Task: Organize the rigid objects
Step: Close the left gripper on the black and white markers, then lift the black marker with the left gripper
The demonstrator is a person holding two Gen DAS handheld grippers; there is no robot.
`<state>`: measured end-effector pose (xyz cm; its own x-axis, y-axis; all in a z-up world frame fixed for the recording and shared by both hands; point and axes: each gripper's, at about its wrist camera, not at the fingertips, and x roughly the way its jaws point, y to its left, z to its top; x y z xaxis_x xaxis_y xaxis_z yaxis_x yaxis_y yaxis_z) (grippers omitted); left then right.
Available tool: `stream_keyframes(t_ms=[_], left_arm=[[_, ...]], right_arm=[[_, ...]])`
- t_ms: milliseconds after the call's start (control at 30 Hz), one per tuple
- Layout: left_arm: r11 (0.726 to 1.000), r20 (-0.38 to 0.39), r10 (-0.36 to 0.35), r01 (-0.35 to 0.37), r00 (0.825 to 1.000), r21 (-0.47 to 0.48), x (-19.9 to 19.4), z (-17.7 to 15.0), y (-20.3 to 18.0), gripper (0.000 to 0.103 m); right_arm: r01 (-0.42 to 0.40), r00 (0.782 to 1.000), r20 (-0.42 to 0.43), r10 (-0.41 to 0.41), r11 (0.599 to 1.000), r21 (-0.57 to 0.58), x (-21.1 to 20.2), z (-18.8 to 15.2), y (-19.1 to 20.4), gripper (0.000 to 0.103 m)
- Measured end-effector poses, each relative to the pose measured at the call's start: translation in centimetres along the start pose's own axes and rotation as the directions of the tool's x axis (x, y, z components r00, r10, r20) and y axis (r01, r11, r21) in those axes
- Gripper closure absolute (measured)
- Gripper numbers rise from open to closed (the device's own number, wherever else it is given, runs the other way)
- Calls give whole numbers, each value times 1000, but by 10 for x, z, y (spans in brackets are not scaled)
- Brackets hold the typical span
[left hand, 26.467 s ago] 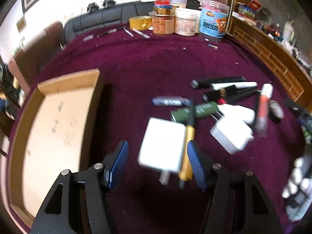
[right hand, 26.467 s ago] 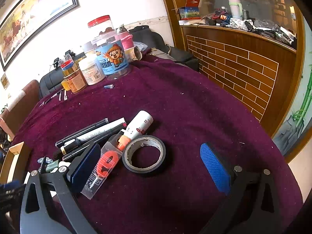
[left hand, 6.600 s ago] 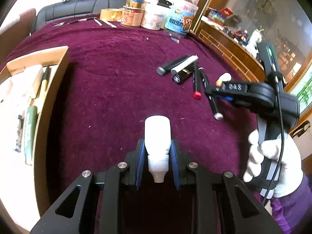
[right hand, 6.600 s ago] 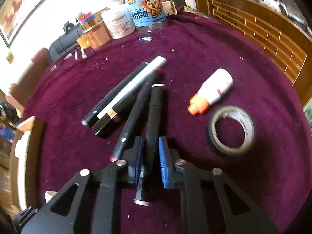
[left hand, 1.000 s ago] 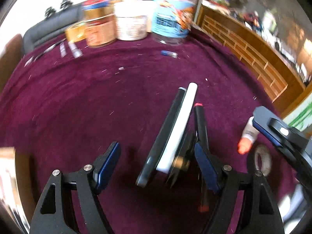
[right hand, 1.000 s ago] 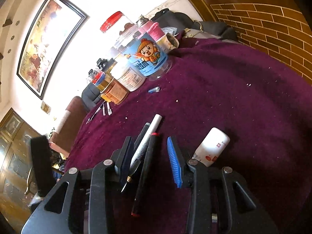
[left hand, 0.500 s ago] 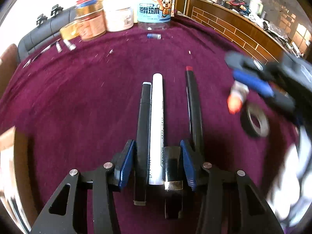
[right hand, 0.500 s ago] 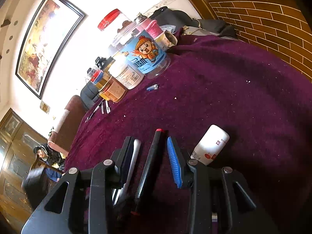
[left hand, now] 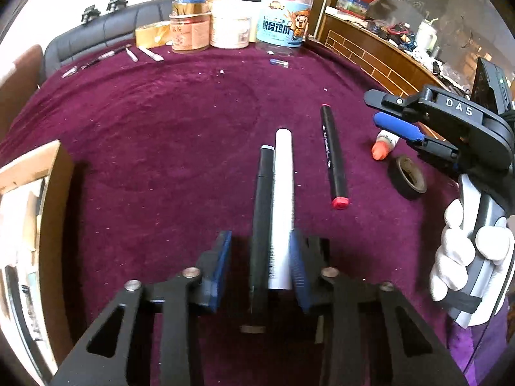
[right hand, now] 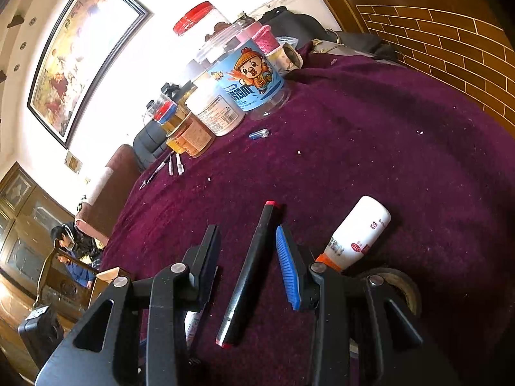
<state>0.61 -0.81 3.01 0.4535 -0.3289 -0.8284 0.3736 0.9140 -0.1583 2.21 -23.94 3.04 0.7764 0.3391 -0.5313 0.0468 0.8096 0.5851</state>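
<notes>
The left gripper (left hand: 260, 268) is straddling a black marker (left hand: 261, 225) and white marker (left hand: 283, 212) at lower centre, jaws spread, only the right pad touching. Both look light, stiff and slick; gripping mid-barrel seems safest. The right gripper (right hand: 249, 265) is hovering spread around the red-capped marker (right hand: 248, 273).

A framed painting (right hand: 77, 61) hangs on the bright white wall (right hand: 167, 3); a brick-patterned wooden counter (right hand: 450, 38) runs right, dark sofa (left hand: 106, 37) far behind.
</notes>
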Motion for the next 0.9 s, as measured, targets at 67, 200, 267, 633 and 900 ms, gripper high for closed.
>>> stream_keyframes(t_ms=[67, 200, 267, 633, 900], left_arm=[[1000, 1, 10, -10, 1000, -1, 3, 2, 1, 78], [1000, -8, -10, 10, 1000, -24, 5, 2, 14, 78], [996, -12, -68, 67, 998, -63, 3, 0, 24, 78], [999, 5, 43, -43, 999, -27, 4, -2, 24, 77], [963, 31, 233, -235, 972, 134, 25, 10, -12, 77]], right_arm=[[-3, 1000, -1, 3, 1000, -2, 0, 0, 1, 70], [-10, 1000, -9, 10, 1000, -8, 2, 0, 2, 70], [-16, 1000, -14, 16, 1000, -11, 2, 0, 3, 70], [-18, 999, -29, 17, 999, -48, 7, -2, 10, 70], [-20, 999, -26, 18, 998, -55, 6, -2, 11, 70]])
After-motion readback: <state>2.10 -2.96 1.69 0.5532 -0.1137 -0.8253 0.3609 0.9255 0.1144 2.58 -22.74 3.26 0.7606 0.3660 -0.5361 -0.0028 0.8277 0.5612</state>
